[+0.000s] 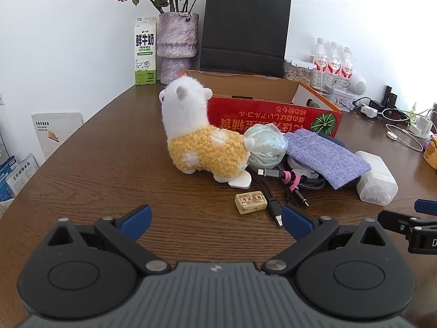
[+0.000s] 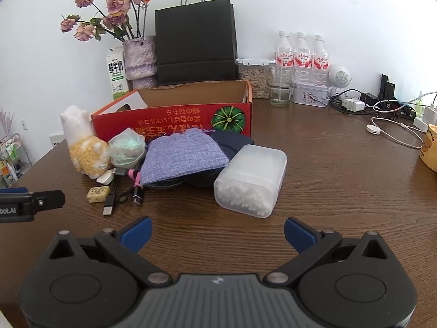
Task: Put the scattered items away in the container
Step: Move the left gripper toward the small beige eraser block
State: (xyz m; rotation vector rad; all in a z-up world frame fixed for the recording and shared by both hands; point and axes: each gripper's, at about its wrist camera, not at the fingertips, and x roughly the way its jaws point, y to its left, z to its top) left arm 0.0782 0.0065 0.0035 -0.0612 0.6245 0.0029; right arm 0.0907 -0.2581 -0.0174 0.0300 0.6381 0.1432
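An open red cardboard box (image 1: 273, 114) (image 2: 174, 121) stands on the wooden table. In front of it lie a plush alpaca (image 1: 202, 142) (image 2: 84, 147), a pale green wrapped ball (image 1: 266, 146) (image 2: 125, 147), a purple fabric pouch (image 1: 327, 155) (image 2: 185, 157), a translucent cotton-swab box (image 1: 377, 177) (image 2: 251, 180), tangled cables (image 1: 275, 188) (image 2: 123, 191) and a small eraser (image 1: 250, 202) (image 2: 97, 193). My left gripper (image 1: 217, 224) is open and empty, short of the eraser. My right gripper (image 2: 218, 232) is open and empty, short of the swab box.
At the back stand a milk carton (image 1: 145, 52), a vase of dried flowers (image 1: 177, 43), a black paper bag (image 1: 244, 32), water bottles (image 2: 300, 54), a seed jar (image 2: 255, 78) and a tin (image 2: 310, 93). Chargers and cords (image 2: 393, 120) and a yellow mug (image 2: 430, 147) sit at right.
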